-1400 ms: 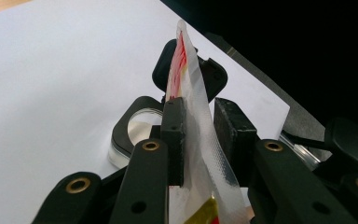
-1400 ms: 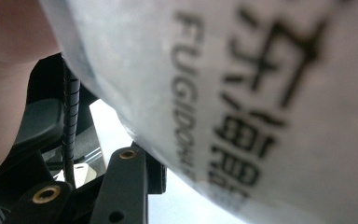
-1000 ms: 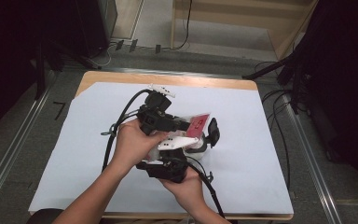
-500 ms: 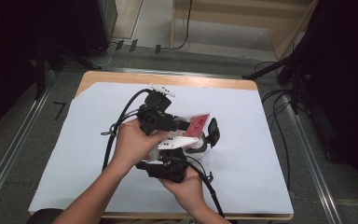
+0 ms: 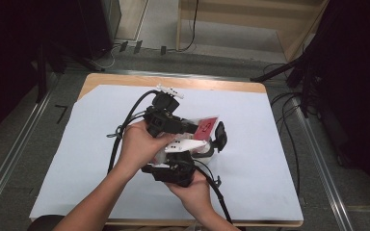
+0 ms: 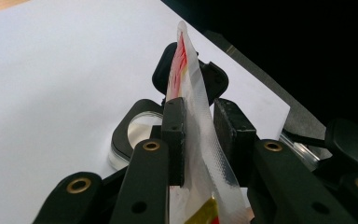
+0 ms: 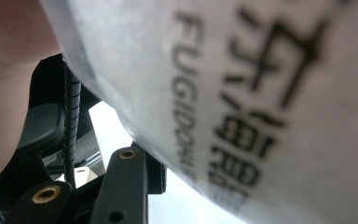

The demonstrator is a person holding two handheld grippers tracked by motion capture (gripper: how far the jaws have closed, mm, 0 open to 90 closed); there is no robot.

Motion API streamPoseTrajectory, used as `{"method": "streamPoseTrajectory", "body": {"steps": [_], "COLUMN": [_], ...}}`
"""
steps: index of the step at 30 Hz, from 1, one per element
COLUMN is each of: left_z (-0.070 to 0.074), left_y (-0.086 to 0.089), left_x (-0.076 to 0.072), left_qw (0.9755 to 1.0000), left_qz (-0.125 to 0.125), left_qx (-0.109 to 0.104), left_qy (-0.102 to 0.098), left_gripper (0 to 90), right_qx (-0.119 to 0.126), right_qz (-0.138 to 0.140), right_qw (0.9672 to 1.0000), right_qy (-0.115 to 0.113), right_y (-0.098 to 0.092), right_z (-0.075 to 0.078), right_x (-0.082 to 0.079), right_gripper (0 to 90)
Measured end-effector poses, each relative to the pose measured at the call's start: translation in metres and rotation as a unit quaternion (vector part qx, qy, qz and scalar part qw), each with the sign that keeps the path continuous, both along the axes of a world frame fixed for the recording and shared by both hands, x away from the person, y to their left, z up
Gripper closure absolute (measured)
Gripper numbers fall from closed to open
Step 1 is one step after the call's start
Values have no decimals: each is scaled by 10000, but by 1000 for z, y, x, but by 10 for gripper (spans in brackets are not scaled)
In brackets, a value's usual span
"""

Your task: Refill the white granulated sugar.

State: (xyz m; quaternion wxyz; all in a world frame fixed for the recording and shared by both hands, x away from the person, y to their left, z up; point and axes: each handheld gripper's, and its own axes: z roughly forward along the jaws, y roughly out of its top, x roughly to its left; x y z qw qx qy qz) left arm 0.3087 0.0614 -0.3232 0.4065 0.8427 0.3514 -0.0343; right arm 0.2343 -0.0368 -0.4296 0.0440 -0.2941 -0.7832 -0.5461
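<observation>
Nothing shifted since before: left gripper (image 6: 198, 135) clamped on packet (image 6: 191, 116), right gripper (image 5: 207, 151) unclear; best kept steady, pulled evenly.

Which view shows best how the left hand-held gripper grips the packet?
The left gripper view: the packet stands edge-on between its pads. The high view shows it small, red, partly hidden by hands. The right gripper view shows only a blurred close-up of its printed side.

White sheet (image 5: 265, 159) over wooden table (image 5: 173, 81)
</observation>
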Motion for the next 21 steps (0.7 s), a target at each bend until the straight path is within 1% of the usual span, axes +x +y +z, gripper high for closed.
{"method": "streamPoseTrajectory", "body": {"steps": [1,2,3,7,9,13,17,18,19,20,21], "left_z": [0,1,1,1,1,1,1,1,1,1,0], "left_y": [0,-1,-2,-4,-4,-5,-5,-4,-4,-3,-2], "left_x": [1,2,3,4,5,5,5,6,7,9,9], "left_qw": [10000,10000,10000,10000,10000,10000,10000,10000,10000,9999,9997], "left_qz": [-22,-49,-33,-62,-44,-49,1,-7,20,35,72], "left_qx": [-22,35,10,59,15,4,17,-9,11,-34,-72], "left_qy": [29,29,46,43,40,21,-3,37,82,165,205], "left_gripper": [752,752,752,753,754,754,754,754,751,746,744], "right_qx": [-4,12,48,59,54,39,34,25,30,25,25], "right_qz": [-6,-13,-13,-41,-58,-88,-74,-57,-44,-33,4], "right_qw": [10000,10000,10000,10000,10000,9999,10000,10000,9999,9999,9999], "right_qy": [-2,10,41,30,30,38,52,64,90,98,124], "right_y": [0,-1,-1,-2,-3,-4,-4,-4,-4,-4,-4], "right_z": [0,0,1,1,1,0,1,1,1,2,3], "right_x": [0,1,1,2,3,4,5,5,6,6,6], "right_gripper": [634,634,633,633,633,630,628,629,632,632,633]}}
